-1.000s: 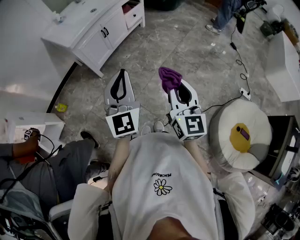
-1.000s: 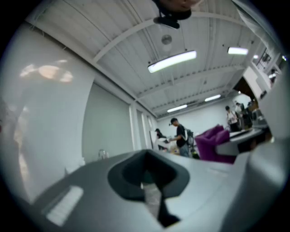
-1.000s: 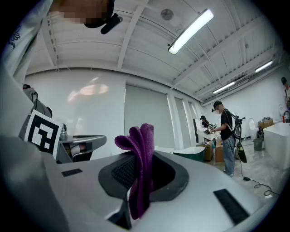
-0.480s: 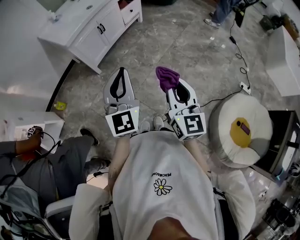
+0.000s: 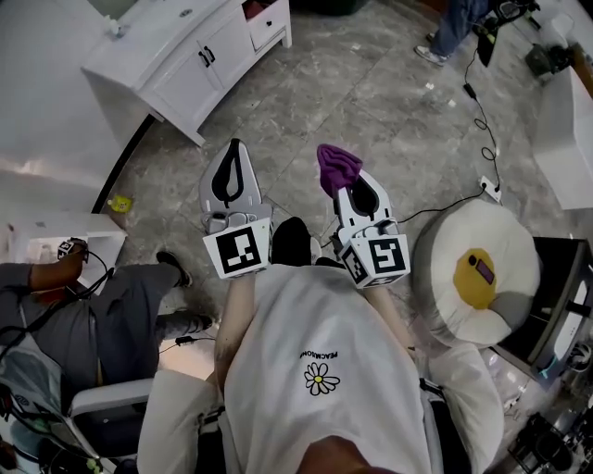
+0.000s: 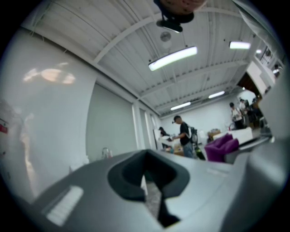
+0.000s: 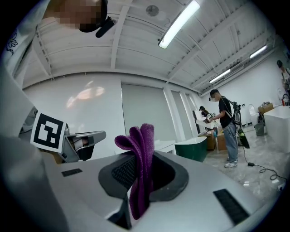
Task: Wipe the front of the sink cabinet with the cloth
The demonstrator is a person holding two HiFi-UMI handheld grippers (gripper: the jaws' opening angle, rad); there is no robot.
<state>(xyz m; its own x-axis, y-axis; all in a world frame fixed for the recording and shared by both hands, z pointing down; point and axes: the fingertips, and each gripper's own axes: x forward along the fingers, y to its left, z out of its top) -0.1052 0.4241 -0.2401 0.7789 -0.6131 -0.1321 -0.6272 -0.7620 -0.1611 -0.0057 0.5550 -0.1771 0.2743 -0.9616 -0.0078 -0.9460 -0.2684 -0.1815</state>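
The white sink cabinet (image 5: 181,69) stands at the upper left of the head view, its doors with dark handles facing the grey floor. My right gripper (image 5: 345,172) is shut on a purple cloth (image 5: 337,165), which sticks up past the jaw tips; the cloth (image 7: 138,167) fills the middle of the right gripper view. To its left my left gripper (image 5: 233,153) is shut with nothing in it. Both grippers are held in front of the person's body, well short of the cabinet. The purple cloth (image 6: 221,147) also shows at the right of the left gripper view.
A seated person in grey (image 5: 88,310) is at the lower left beside a white box (image 5: 37,243). A round white and yellow cushion (image 5: 474,268) lies at the right, with a black cable (image 5: 477,120) across the floor. Another person's legs (image 5: 454,28) stand at the top.
The head view has shifted slightly; both grippers sit a little lower in it, still shut. A dark shoe now shows between them.
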